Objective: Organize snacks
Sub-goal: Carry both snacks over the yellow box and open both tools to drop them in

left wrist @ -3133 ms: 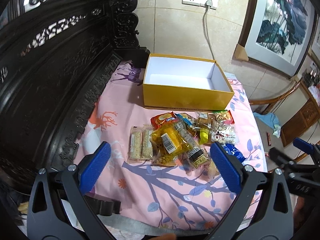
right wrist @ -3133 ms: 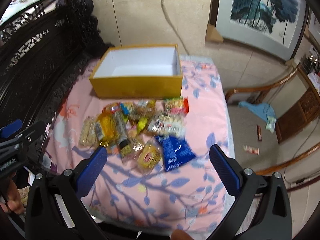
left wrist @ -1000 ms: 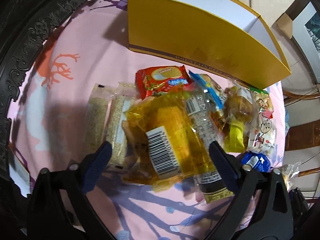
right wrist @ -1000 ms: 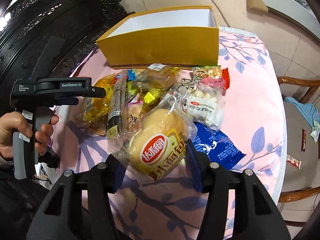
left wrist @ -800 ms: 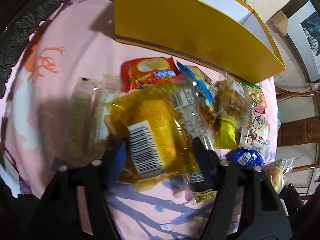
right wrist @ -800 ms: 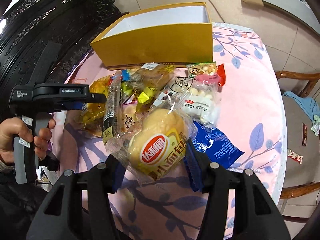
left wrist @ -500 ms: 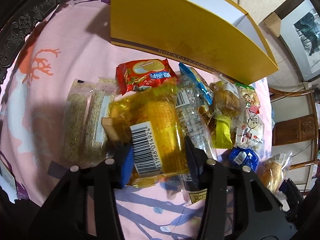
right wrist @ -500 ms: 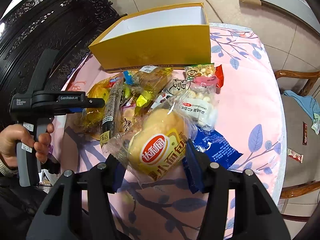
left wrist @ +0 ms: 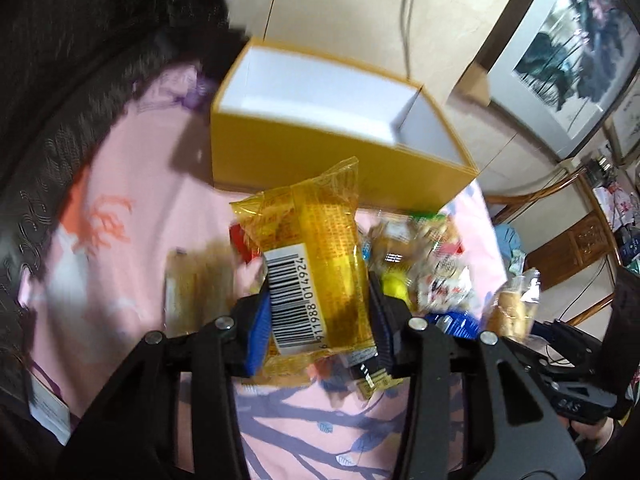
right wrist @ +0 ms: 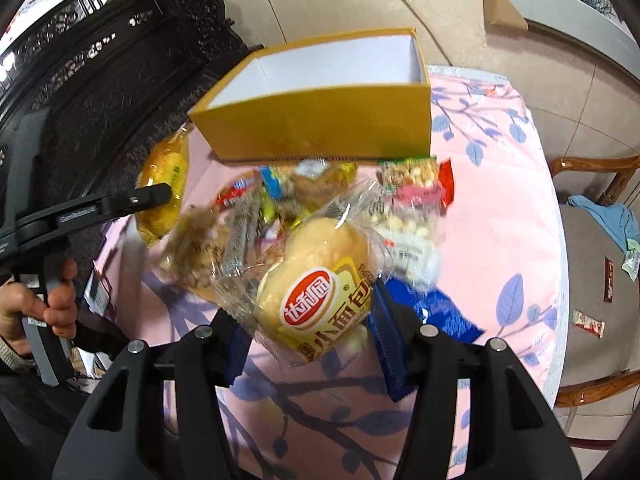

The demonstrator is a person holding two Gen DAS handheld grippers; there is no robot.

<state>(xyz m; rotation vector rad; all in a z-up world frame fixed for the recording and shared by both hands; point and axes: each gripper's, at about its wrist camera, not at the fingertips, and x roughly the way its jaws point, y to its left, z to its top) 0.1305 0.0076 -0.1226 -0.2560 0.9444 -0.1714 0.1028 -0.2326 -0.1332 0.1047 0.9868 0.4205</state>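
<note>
Your left gripper [left wrist: 318, 320] is closing on a yellow snack packet [left wrist: 316, 264]; your right gripper [right wrist: 306, 330] clamps a bread bun packet [right wrist: 320, 284].

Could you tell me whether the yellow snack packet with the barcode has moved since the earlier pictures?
Yes. The yellow packet, clamped in the left gripper, has risen off the pile toward the yellow box.

Yellow box [right wrist: 320, 136]: open top clear for you; snack pile [right wrist: 320, 208] crowds its near wall; carved screen [right wrist: 100, 80] hems its left.
</note>
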